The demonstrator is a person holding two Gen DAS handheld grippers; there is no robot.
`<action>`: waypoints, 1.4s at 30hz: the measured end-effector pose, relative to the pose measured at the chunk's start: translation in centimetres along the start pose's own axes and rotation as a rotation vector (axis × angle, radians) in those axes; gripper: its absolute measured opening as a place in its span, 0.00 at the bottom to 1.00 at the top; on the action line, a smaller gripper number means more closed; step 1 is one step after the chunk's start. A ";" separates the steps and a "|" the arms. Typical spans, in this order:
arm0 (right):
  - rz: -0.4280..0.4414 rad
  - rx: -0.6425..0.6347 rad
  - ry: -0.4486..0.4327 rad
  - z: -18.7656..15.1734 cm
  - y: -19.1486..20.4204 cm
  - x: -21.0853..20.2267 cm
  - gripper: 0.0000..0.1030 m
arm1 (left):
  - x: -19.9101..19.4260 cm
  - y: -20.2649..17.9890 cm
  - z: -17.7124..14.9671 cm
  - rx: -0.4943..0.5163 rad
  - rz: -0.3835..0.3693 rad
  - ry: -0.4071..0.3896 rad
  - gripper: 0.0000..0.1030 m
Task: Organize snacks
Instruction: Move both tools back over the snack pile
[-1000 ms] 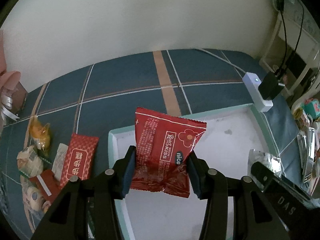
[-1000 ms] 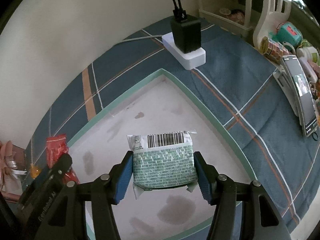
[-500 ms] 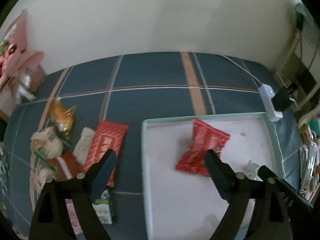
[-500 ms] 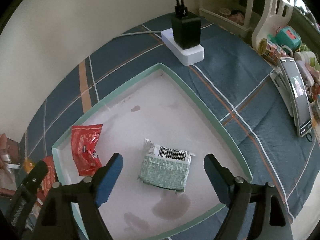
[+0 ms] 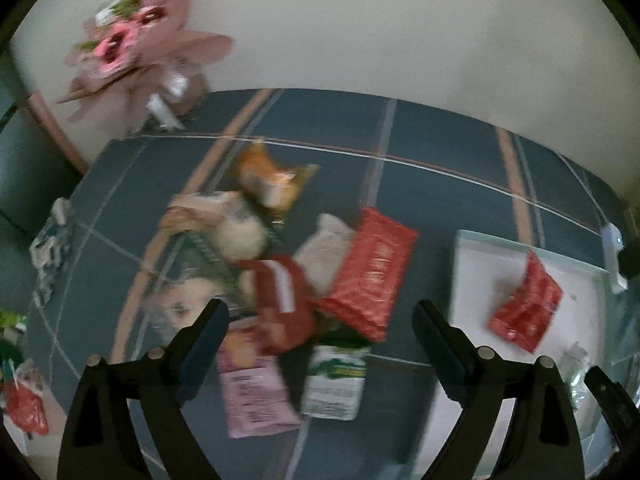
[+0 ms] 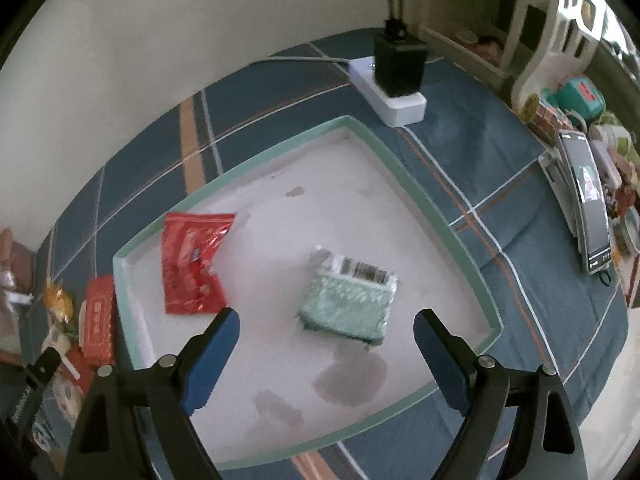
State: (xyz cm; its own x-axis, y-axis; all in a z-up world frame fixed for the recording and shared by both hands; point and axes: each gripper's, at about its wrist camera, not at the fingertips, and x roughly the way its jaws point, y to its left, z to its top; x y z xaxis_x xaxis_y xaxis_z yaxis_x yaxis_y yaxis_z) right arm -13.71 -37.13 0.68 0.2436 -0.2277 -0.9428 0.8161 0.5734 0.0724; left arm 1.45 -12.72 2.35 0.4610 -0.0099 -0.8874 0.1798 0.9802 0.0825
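Note:
My left gripper is open and empty above a pile of snacks on the blue plaid cloth: a long red packet, a green-and-white packet, a pink packet, an orange one. A white tray with a green rim holds a red snack packet, which also shows in the left wrist view, and a green packet with a barcode. My right gripper is open and empty just above the green packet.
A white power strip with a black charger lies behind the tray. A phone on a stand and small toys stand at the right. A pink bouquet leans on the wall at the far left.
Both grippers opened and let go: the red packet and the green packet now lie in the tray. My left gripper swung left over the snack pile. My right gripper drew back.

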 end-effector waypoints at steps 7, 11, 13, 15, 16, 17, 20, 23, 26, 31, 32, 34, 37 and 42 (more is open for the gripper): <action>0.023 -0.103 0.046 -1.9 3.5 0.0 0.88 | 0.2 3.4 -0.7 -0.024 0.026 0.024 0.91; 0.035 -0.143 0.054 -2.9 4.8 0.1 1.00 | 0.6 4.5 -1.7 -0.022 0.004 0.052 0.92; 0.041 -0.144 0.050 -3.2 5.1 0.0 1.00 | 0.8 5.1 -2.1 -0.029 0.012 0.065 1.00; 0.061 -0.137 0.061 -3.6 5.2 -0.2 1.00 | 0.8 5.8 -2.2 -0.047 0.010 0.067 1.00; 0.063 -0.136 0.063 -3.6 5.3 -0.2 1.00 | 0.7 6.0 -2.2 -0.054 0.008 0.066 1.00; 0.055 -0.139 0.063 -3.7 5.5 -0.3 1.00 | 0.6 6.3 -2.2 -0.064 0.001 0.063 1.00; 0.030 -0.174 0.052 -4.2 6.3 -0.7 1.00 | 0.1 7.1 -1.9 -0.074 -0.013 0.045 1.00; 0.055 -0.193 0.056 -4.6 7.1 -1.1 1.00 | -0.2 7.7 -1.6 -0.061 -0.030 0.039 1.00; 0.055 -0.235 0.053 -5.3 8.3 -1.6 1.00 | -0.3 8.4 -1.4 -0.050 -0.047 0.038 1.00; 0.084 -0.293 0.063 -6.4 10.4 -1.7 1.00 | -0.2 10.5 -1.1 -0.074 -0.030 0.034 1.00; 0.095 -0.306 0.074 -6.6 10.9 -1.6 1.00 | -0.2 10.9 -1.0 -0.084 -0.027 0.032 1.00; 0.099 -0.328 0.081 -7.2 11.8 -1.5 1.00 | -0.1 12.0 -0.9 -0.109 -0.026 0.030 1.00; 0.099 -0.372 0.089 -7.9 13.4 -1.3 1.00 | 0.1 13.5 -1.0 -0.151 -0.028 0.036 1.00; 0.150 -0.416 0.111 -9.2 15.7 -1.1 1.00 | 1.5 14.9 -1.5 -0.203 -0.024 0.080 1.00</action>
State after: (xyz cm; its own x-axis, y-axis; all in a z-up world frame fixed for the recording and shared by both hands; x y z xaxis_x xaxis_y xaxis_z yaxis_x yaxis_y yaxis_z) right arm -5.96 -20.63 -0.17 0.2664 -0.0453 -0.9628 0.4906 0.8662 0.0950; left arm 3.49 2.15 1.61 0.3865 -0.0260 -0.9219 0.0070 0.9997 -0.0253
